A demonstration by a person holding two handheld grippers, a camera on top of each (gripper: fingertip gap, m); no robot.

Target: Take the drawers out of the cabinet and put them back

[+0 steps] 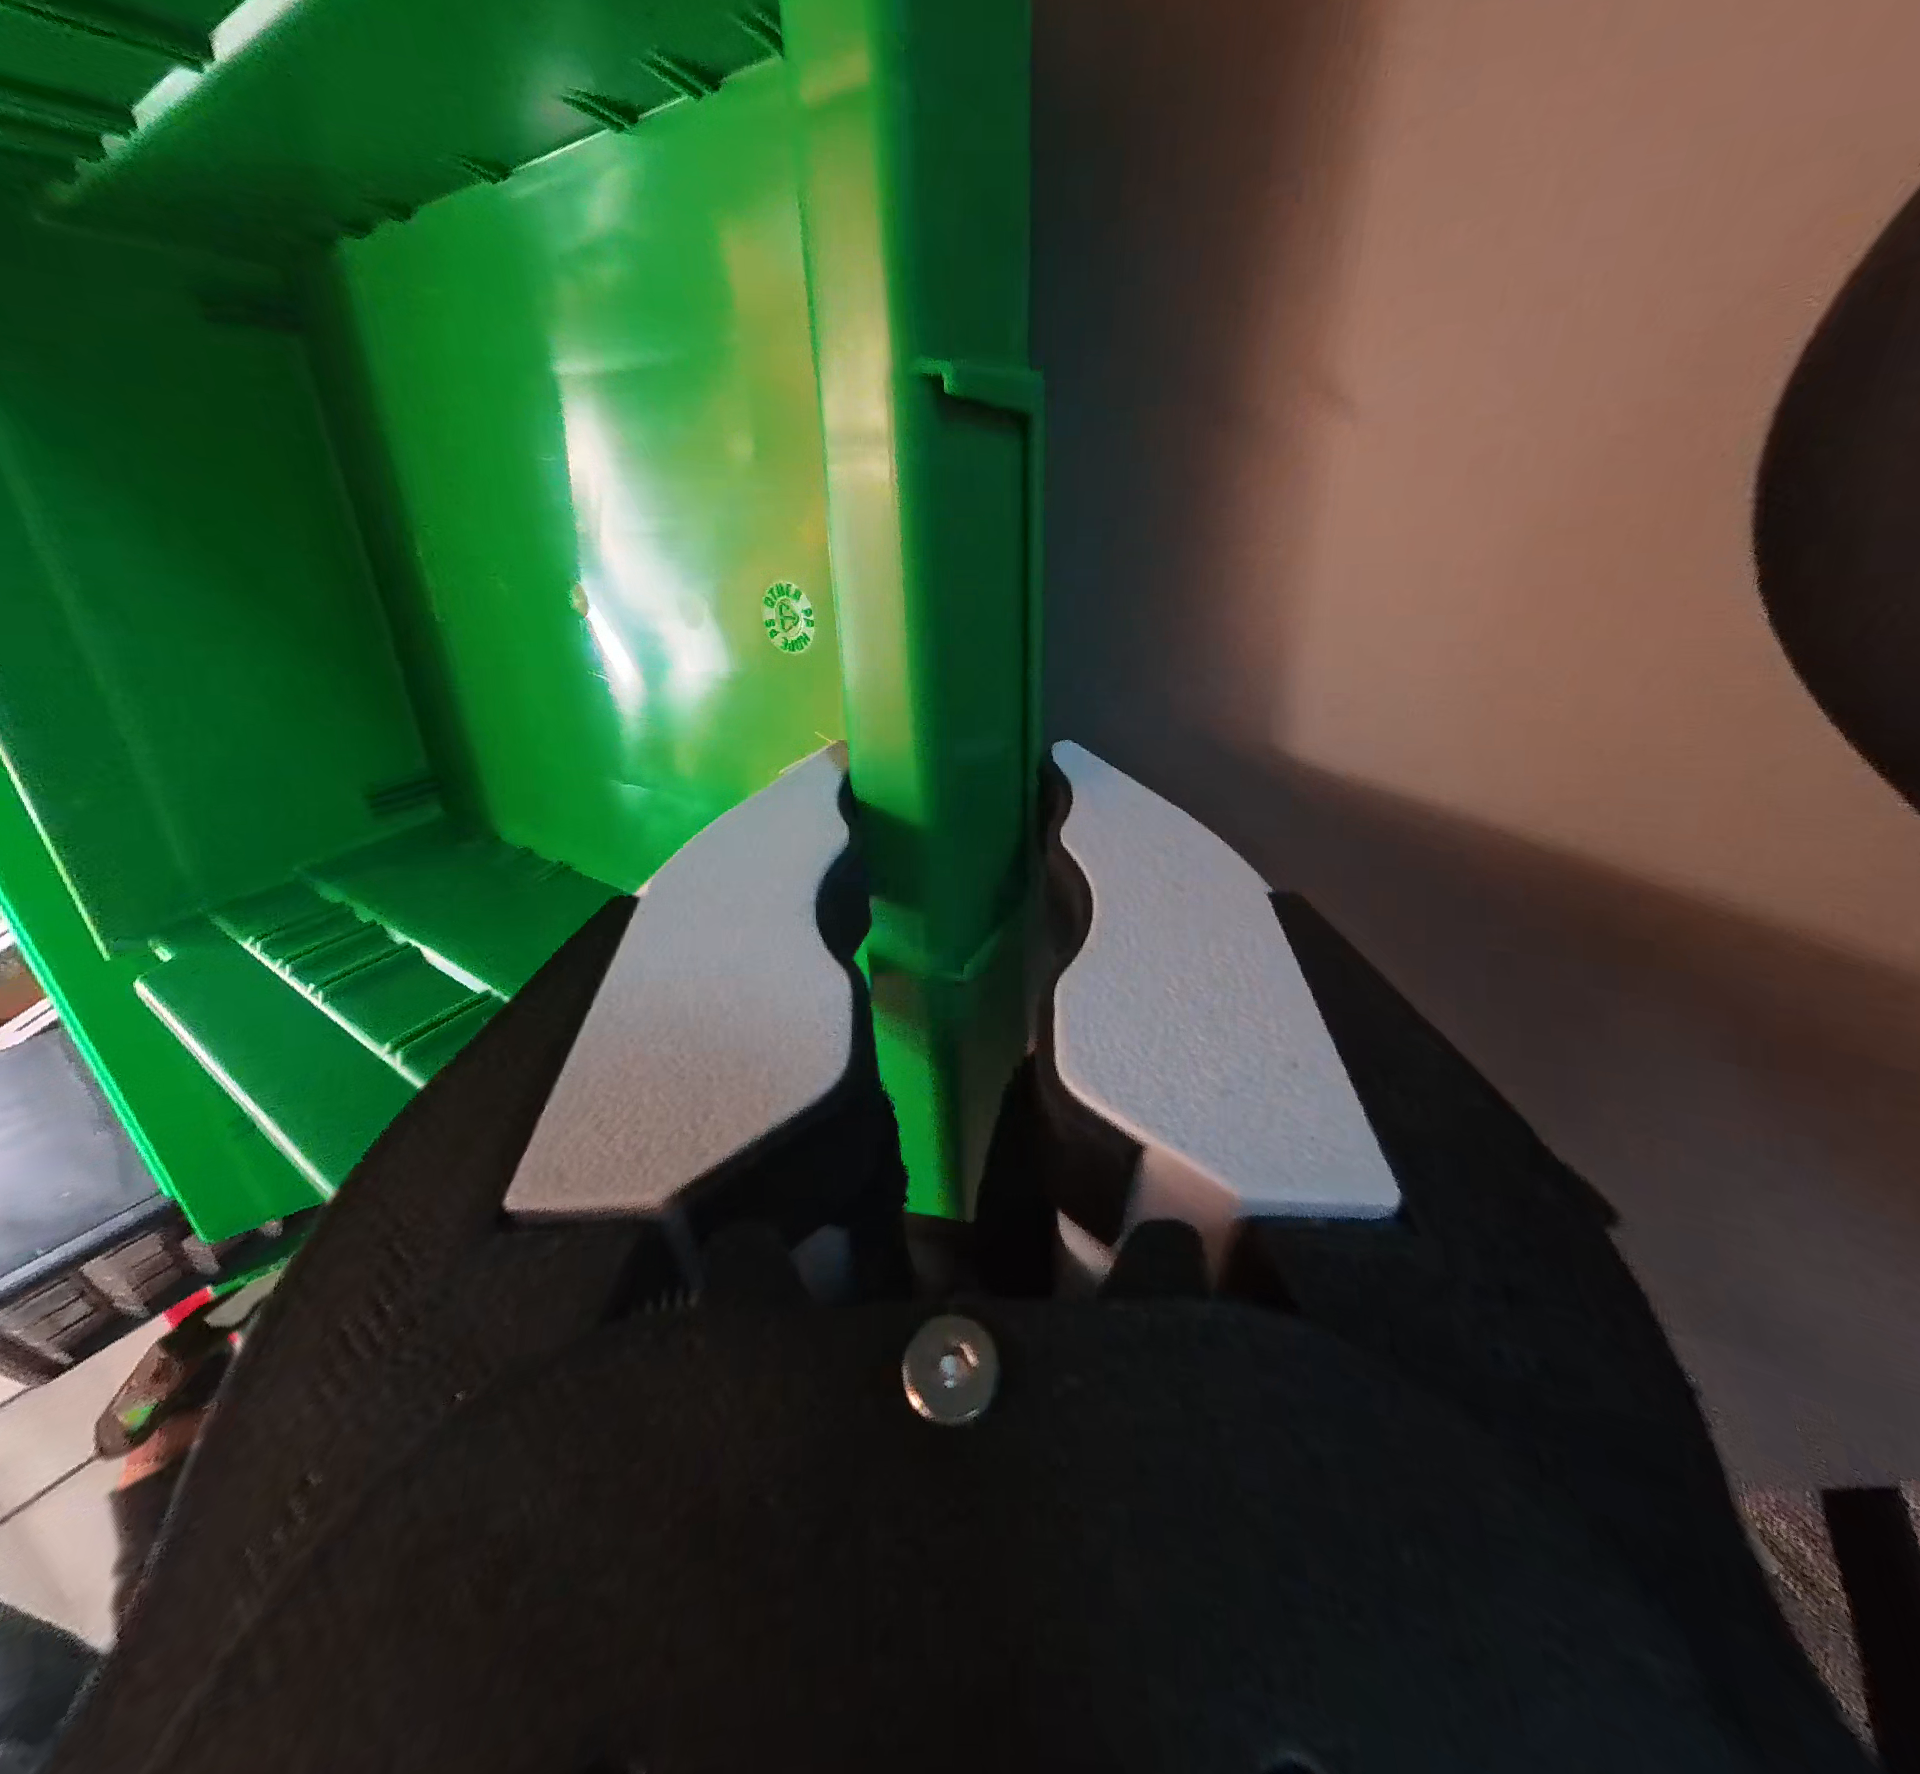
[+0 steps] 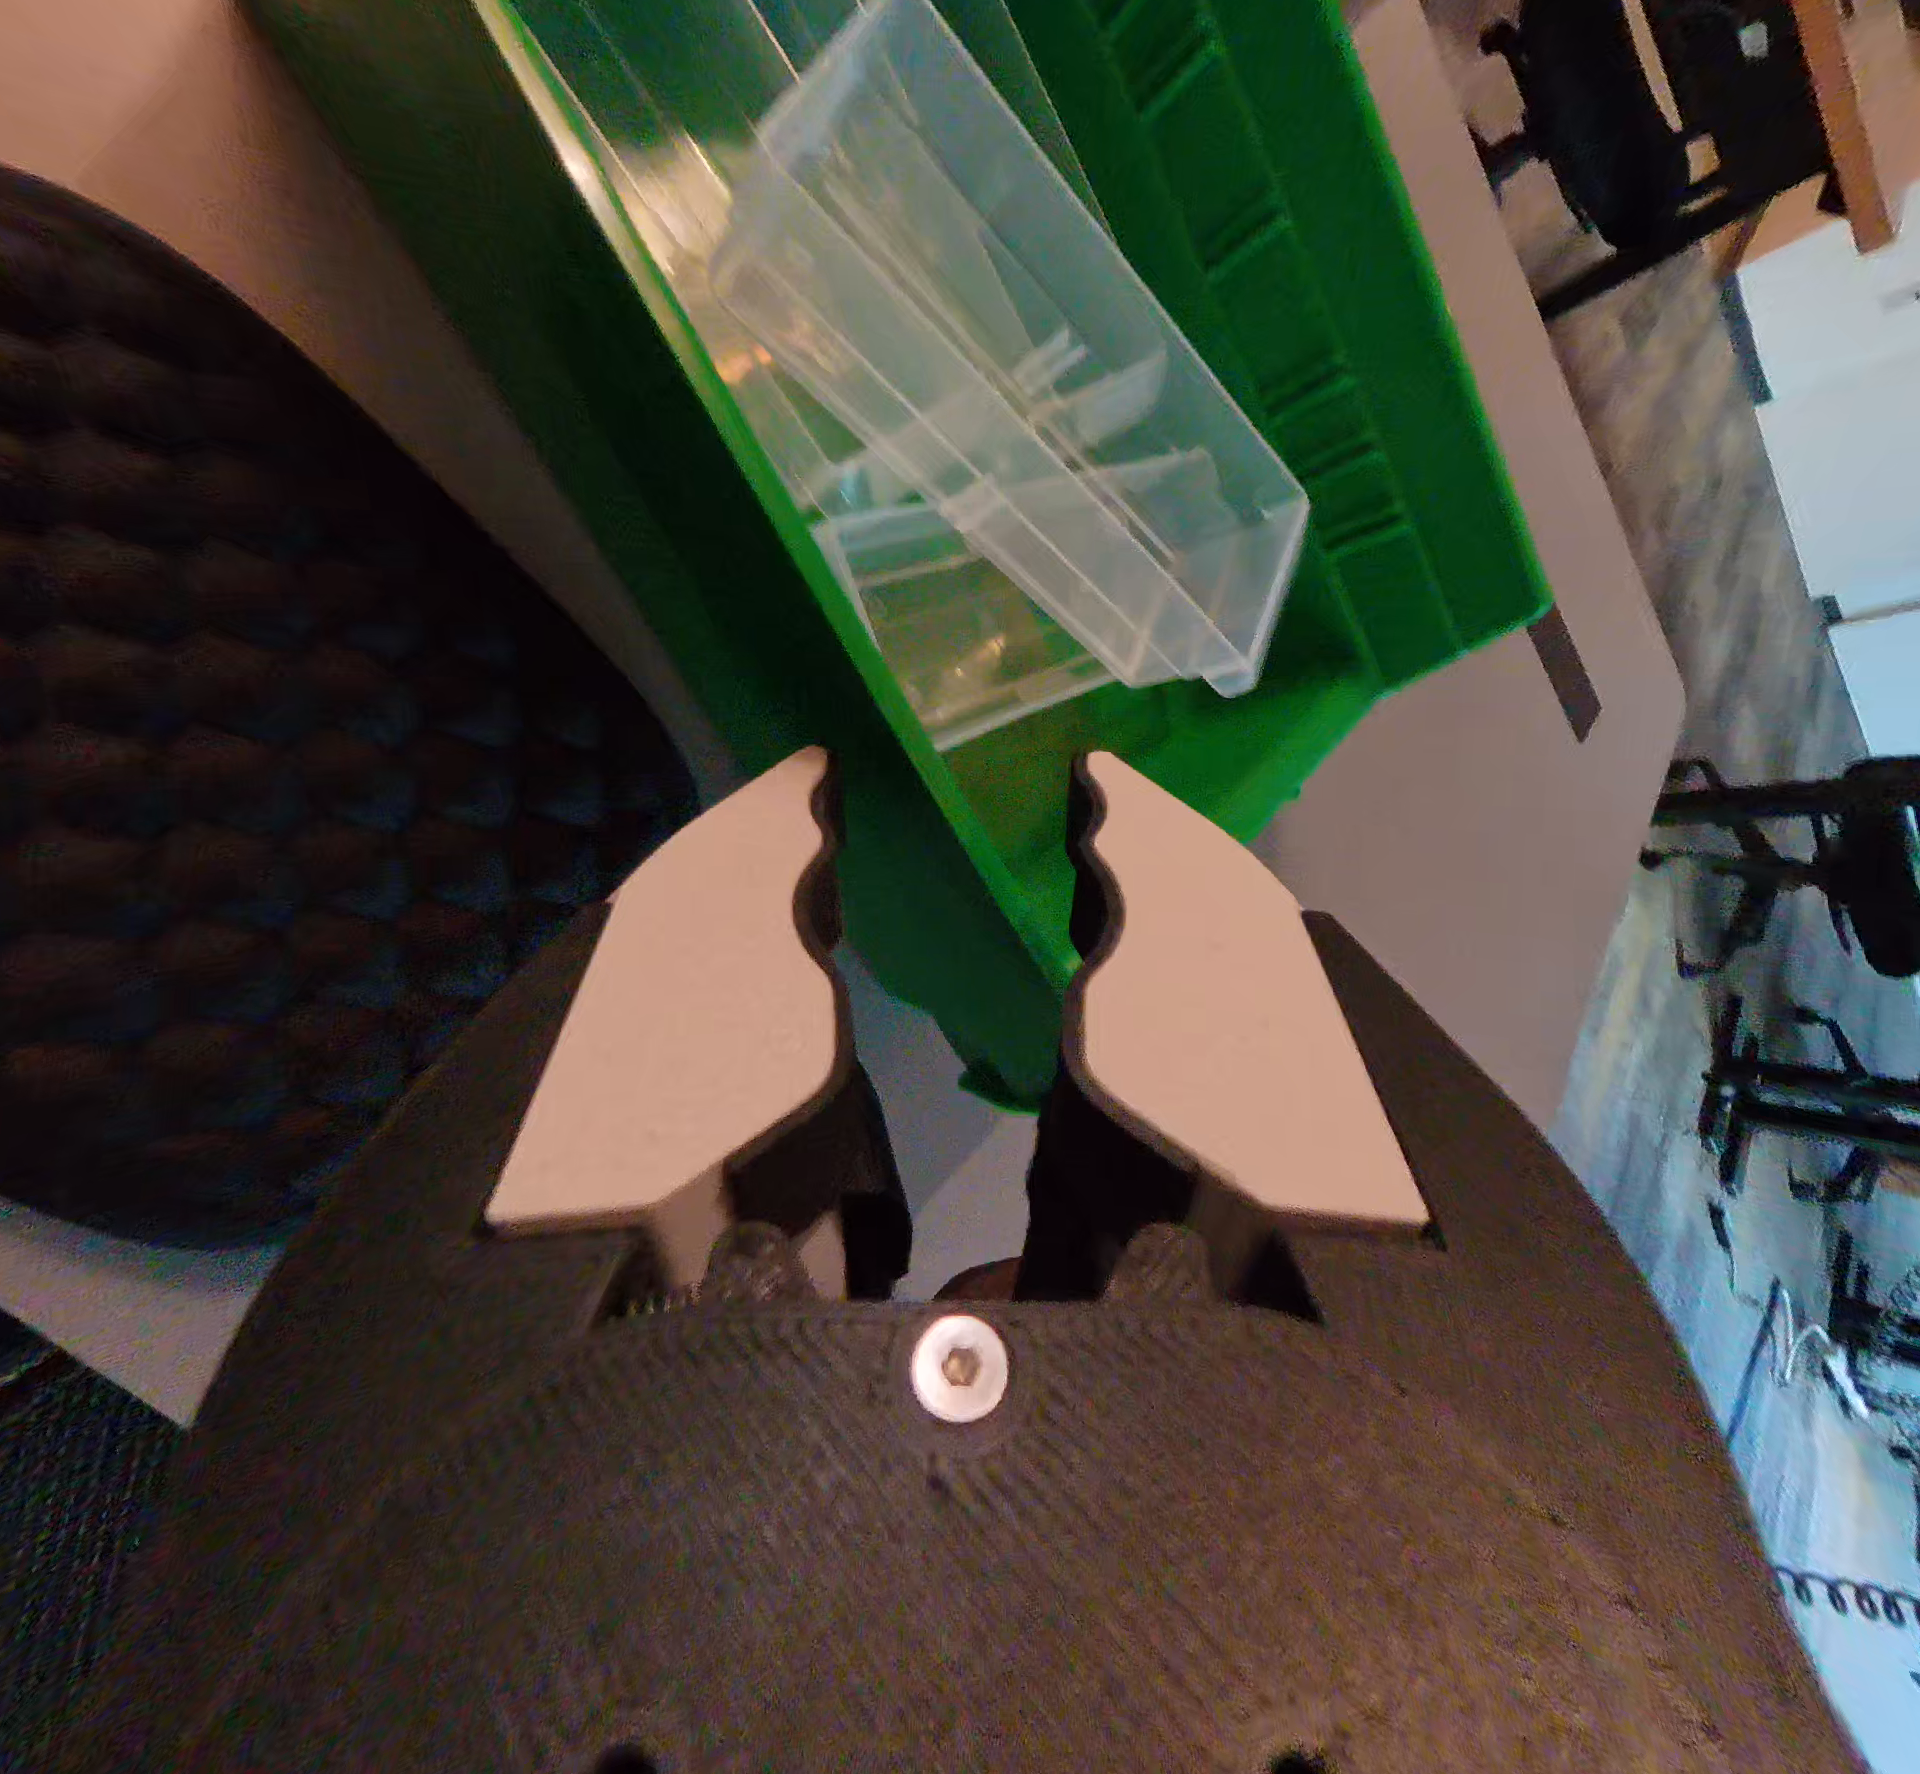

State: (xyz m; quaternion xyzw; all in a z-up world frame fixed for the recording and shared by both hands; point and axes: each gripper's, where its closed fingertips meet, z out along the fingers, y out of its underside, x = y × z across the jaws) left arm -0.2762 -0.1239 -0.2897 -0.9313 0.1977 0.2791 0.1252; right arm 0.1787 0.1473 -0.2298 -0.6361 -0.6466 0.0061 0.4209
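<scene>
While L gripper (image 1: 945, 851) & R gripper (image 2: 951, 851) clamp glossy green cabinet (image 1: 623, 436) walls, ribbed inside, clear drawer (image 2: 997, 353) protrudes.

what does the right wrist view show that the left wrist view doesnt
Only the right view shows a clear drawer sitting askew, part way out of the green cabinet. Only the left view shows the cabinet's bare inside with its slot rails. Both show a claw shut on a cabinet wall: left claw, right claw.
</scene>
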